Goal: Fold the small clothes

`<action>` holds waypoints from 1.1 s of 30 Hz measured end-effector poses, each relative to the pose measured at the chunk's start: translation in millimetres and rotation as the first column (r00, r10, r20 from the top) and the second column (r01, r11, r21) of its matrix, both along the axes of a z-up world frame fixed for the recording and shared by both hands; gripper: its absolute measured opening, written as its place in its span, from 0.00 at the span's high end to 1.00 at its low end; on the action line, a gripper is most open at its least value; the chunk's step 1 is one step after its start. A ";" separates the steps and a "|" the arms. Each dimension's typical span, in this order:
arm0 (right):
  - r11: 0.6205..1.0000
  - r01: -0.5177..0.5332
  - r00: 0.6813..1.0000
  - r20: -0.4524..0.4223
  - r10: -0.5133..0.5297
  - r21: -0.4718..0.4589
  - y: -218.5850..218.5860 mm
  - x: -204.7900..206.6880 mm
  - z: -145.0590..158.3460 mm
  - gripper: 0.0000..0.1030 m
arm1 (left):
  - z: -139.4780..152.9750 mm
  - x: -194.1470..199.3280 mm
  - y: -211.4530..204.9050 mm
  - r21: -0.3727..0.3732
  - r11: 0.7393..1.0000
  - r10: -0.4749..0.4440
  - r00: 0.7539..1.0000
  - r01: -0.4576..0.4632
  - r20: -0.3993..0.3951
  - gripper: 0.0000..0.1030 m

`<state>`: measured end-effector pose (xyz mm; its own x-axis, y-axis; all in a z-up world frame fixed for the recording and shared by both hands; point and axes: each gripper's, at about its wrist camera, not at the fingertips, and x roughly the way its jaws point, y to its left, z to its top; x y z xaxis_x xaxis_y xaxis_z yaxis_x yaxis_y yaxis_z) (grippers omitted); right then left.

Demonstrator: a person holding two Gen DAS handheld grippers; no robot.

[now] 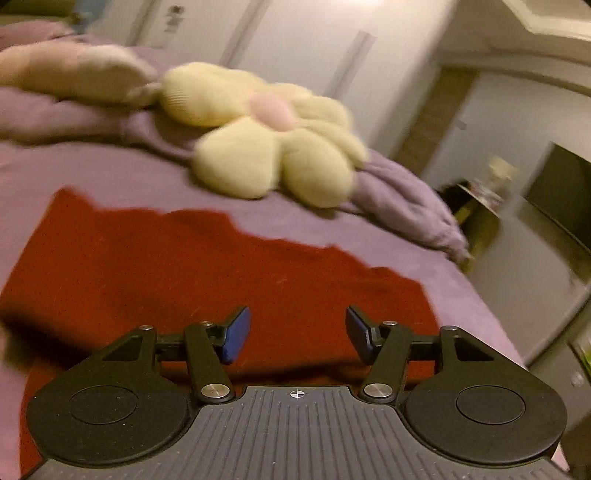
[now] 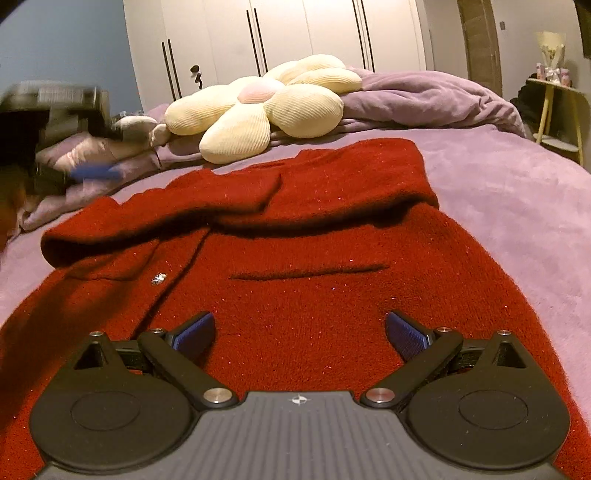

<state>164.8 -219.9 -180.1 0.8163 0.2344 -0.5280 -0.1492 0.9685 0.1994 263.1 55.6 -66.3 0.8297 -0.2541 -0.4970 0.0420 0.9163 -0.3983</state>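
Note:
A red knitted cardigan (image 2: 295,251) lies flat on the purple bed cover (image 2: 498,192), with both sleeves folded across its upper part and a small shiny button on its left front. My right gripper (image 2: 299,332) is open and empty, low over the cardigan's near hem. My left gripper (image 1: 298,332) is open and empty above the cardigan (image 1: 184,266); that view is blurred by motion. The left gripper also shows blurred at the left edge of the right wrist view (image 2: 92,171), above the bed beside the garment.
A cream flower-shaped cushion (image 2: 266,107) lies on a bunched purple blanket (image 2: 424,99) behind the cardigan. White wardrobe doors (image 2: 277,33) stand beyond the bed. A small yellow side table (image 2: 557,110) stands to the right of the bed.

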 end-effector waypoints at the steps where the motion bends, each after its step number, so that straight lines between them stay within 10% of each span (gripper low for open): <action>1: 1.000 -0.001 1.000 0.000 0.001 0.009 -1.1 0.2 0.3 0.04 | -5.0 -5.8 6.0 0.031 0.999 0.036 0.999 -0.036 0.004 0.37; 7: 0.999 -0.034 0.996 -0.081 0.032 -0.018 5.8 14.0 17.8 0.06 | -46.0 -28.6 62.9 0.139 0.952 0.280 0.959 -0.272 -0.040 0.27; 13: 0.995 -0.082 0.996 0.028 0.080 0.058 27.6 60.6 73.0 0.17 | -68.4 -32.4 85.4 0.058 0.958 0.282 0.959 -0.280 -0.038 0.13; 19: 0.991 -0.058 0.971 -0.225 0.084 0.121 44.5 152.5 44.6 0.48 | -72.0 -37.0 74.1 0.073 0.960 0.274 0.961 -0.272 -0.021 0.09; 25: 0.977 -0.035 0.976 -0.202 0.078 0.212 42.4 167.8 40.0 0.84 | -75.5 -40.5 75.6 0.054 0.963 0.265 0.964 -0.264 -0.019 0.07; 33: 0.987 0.142 0.989 0.039 -0.145 0.070 -8.3 136.8 74.6 0.90 | -56.2 -16.9 88.4 0.108 0.950 0.300 0.952 -0.292 -0.064 0.11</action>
<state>301.6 -228.3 -105.5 0.8662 0.1465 -0.4777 -0.0194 0.9652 0.2608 246.2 144.0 -122.5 0.8179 0.0494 -0.5733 -0.2647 0.9169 -0.2987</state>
